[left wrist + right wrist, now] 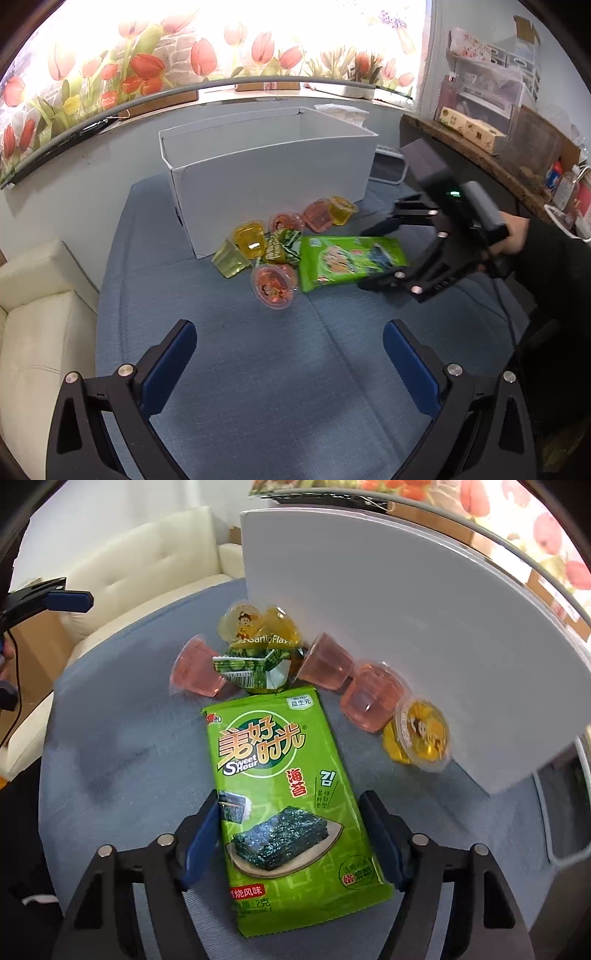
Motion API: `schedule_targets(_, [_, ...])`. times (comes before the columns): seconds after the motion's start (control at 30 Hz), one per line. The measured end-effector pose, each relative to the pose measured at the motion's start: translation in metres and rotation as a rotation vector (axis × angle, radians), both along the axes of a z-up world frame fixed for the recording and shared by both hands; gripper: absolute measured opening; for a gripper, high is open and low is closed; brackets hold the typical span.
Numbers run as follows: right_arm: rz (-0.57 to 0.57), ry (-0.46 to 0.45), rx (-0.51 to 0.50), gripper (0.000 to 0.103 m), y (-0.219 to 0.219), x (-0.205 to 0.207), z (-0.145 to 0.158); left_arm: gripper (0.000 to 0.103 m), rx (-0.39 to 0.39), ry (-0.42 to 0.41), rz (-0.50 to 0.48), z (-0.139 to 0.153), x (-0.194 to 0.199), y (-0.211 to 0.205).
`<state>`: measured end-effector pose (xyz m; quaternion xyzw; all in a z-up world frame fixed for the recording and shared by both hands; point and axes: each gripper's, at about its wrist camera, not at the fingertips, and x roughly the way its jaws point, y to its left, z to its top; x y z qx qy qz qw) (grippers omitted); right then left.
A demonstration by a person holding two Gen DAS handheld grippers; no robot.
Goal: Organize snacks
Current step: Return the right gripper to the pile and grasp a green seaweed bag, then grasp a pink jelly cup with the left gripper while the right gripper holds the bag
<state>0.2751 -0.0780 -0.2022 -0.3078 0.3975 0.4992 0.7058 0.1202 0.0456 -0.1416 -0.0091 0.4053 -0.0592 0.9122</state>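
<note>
A blue fabric surface (258,369) is filling most of both views, with a cream sofa (40,314) sitting beside it and a tulip-patterned curtain (147,66) hanging behind.

A tall white box (273,184) is standing open-topped toward the back of the surface. The snacks are lying in a loose cluster just in front of its front wall.

The largest snack, a flat green seaweed packet (291,812), is lying face up on the surface, its near half sitting between the two blue-padded fingers of the right claw (291,838). The left finger's pad is lying right at the packet's edge, while a small gap is showing at the right finger, so the right claw is not yet pressing on the packet. A hand (515,236) is gripping that claw's handle.

The left claw (290,354) is hovering wide and released over bare fabric, well short of the snacks.

A crumpled small green garlic-flavour pouch (255,664) is resting at the packet's far end. Around it, pink jelly cups (325,661) and yellow jelly cups (421,734) are lying tipped on their sides, several touching the box wall.
</note>
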Motion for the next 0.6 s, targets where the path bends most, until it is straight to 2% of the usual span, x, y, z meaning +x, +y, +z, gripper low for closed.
schedule_targets(0.13, [-0.03,-0.037,-0.006,0.076,-0.005,-0.028,0.003,0.103,-0.02,0.01,0.001,-0.009,0.008,0.002])
schedule_targets(0.3, [-0.187,-0.055,0.0,0.076,-0.02,-0.06,0.01,0.103,-0.021,0.033,0.031,-0.025,0.026,0.003])
schedule_targets(0.47, [-0.36,-0.022,0.068,0.076,-0.048,-0.086,0.023,0.103,-0.056,0.053,0.105,-0.04,0.05,0.003])
schedule_targets(0.6, [-0.482,0.024,0.115,0.076,-0.071,-0.085,0.033,0.102,-0.071,0.077,0.172,-0.053,0.074,-0.001])
